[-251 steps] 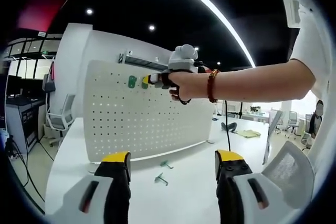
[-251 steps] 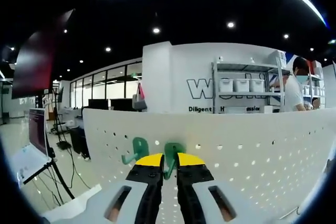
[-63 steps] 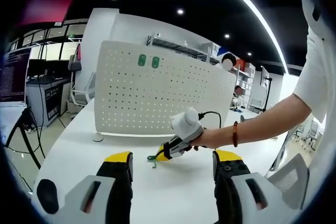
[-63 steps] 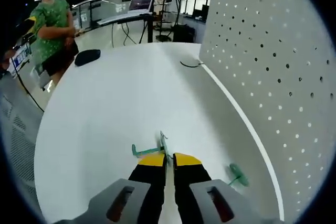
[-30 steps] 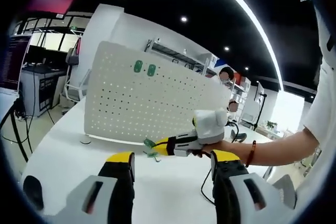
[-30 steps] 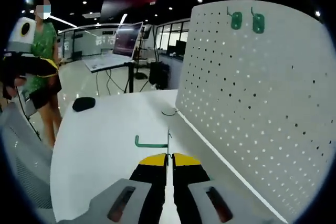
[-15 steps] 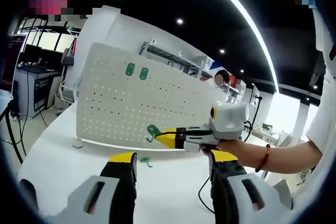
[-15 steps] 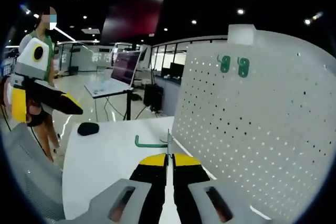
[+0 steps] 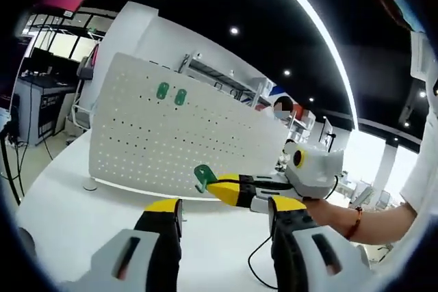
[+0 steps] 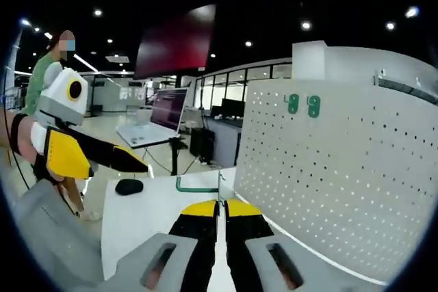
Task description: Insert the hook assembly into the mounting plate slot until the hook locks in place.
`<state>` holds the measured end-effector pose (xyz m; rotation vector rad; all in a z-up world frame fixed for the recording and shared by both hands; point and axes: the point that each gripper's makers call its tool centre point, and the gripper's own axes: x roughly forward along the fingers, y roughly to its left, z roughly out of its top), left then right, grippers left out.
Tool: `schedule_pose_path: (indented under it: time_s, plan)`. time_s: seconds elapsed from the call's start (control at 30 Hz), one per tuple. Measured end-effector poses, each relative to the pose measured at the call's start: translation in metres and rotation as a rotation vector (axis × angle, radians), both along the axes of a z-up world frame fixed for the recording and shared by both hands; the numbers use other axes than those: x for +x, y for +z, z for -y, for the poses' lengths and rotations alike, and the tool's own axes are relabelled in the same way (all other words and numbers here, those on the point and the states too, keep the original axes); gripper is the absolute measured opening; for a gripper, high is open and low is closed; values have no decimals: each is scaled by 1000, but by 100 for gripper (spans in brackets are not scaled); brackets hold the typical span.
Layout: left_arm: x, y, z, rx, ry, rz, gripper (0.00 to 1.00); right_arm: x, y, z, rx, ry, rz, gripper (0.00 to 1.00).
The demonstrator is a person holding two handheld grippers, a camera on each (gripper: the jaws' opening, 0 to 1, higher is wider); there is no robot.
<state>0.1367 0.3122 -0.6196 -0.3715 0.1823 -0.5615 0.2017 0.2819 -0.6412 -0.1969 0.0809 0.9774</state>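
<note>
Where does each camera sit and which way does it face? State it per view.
Left gripper view: rides the left gripper, facing the pegboard; a wrist shows holding the right gripper with a green hook.
Right gripper view: rides the right gripper, facing the pegboard's edge; left gripper enters.
Shared: pegboard, two mounted hooks, held hook.

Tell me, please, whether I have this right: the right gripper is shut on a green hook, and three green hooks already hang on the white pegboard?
Not quite: two green hooks hang on the white pegboard, not three, as the right gripper view shows. The right gripper is indeed shut on a green hook.
</note>
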Motion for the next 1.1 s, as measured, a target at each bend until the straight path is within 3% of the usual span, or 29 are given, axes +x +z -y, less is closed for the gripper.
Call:
schedule_pose_path:
  time_s: [0.23,0.37,1.1]
  plan:
    - [-1,4,5,-27,-17,11,48,-10,7,1,46,2,-1,2]
    - [-1,8,5,-59,-17,16,45,-20,19,-1,148,7,-30,2]
    - [-7,17,-5,-163,-16,20,9,-59,30,-23,176,60,-23,2]
